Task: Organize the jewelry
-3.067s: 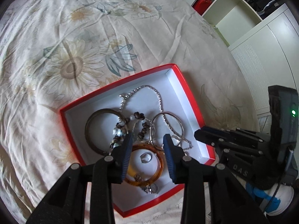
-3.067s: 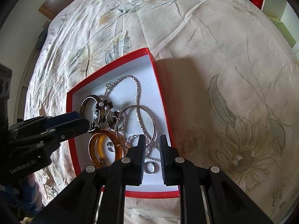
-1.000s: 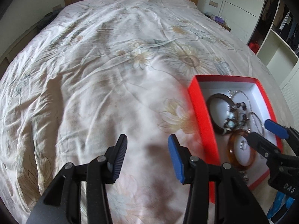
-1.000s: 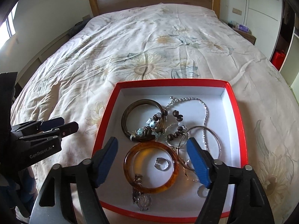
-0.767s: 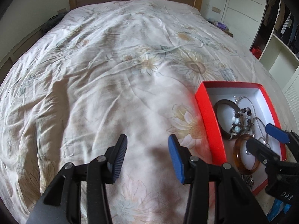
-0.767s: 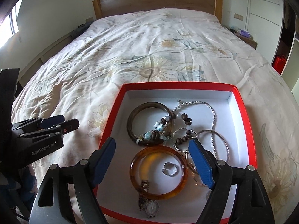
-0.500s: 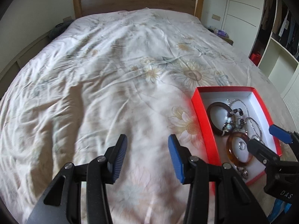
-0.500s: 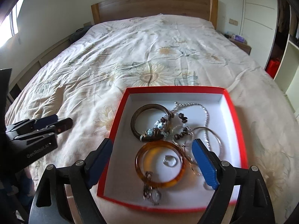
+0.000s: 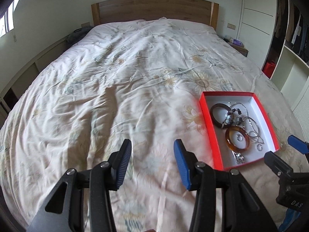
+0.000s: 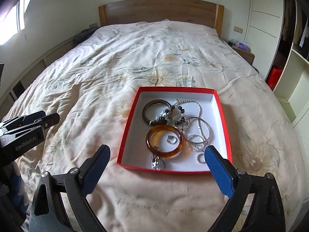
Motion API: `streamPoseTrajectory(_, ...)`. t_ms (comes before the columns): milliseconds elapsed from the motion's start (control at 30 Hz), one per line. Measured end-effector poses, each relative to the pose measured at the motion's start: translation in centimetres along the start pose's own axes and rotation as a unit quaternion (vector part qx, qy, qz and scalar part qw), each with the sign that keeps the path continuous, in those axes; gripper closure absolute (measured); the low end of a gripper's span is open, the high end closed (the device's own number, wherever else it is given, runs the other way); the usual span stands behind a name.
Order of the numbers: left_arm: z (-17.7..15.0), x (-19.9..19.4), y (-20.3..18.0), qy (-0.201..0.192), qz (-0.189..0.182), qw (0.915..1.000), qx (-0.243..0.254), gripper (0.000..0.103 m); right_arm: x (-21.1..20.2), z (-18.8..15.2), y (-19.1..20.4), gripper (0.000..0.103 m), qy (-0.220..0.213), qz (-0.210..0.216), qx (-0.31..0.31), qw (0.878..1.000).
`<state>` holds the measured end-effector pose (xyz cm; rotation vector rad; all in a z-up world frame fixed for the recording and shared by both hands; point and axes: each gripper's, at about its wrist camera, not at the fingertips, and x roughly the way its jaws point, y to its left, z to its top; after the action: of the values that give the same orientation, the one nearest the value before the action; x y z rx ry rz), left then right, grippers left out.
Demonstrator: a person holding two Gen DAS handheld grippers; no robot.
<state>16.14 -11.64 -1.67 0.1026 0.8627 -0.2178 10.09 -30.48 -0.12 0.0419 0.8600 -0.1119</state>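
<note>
L gripper (image 9: 152,161): spread, empty, over bedspread (image 9: 123,81)
R gripper (image 10: 157,169): spread wide, empty
Box (image 10: 125,133): red, jewelry inside

- The red box (image 10: 222,116) lies on the bed (image 10: 96,77), near its foot edge.
- Inside are an amber bangle (image 10: 164,141) and a dark bangle (image 10: 146,110).
- The right gripper (image 10: 157,169) is spread wide, holding nothing.

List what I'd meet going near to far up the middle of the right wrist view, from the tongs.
Right tongs → red box near rim → amber bangle → dark wooden bangle → floral bedspread → wooden headboard.
</note>
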Motion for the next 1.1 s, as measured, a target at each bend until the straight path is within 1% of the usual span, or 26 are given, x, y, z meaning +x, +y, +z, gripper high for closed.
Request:
streamPoseTrajectory(433,-2.4,-6.0,-0.2,-0.023,0.0,0.9997,0.0,0.059,-5.6,-1.3,0.4,0.005,-0.031,-0.001,-0.002,1.0)
streamPoseTrajectory(733,-4.0,-7.8,0.0,-0.026,-0.003,0.9997,0.0,0.057,-7.5,-2.3,0.5,0.005,-0.035,-0.004,-0.004,0.999)
streamPoseTrajectory(1100,-4.5,-8.6,0.1,-0.033,0.005,0.9994,0.003,0.055,-7.9,-3.0,0.3,0.005,-0.033,-0.005,0.001,0.999)
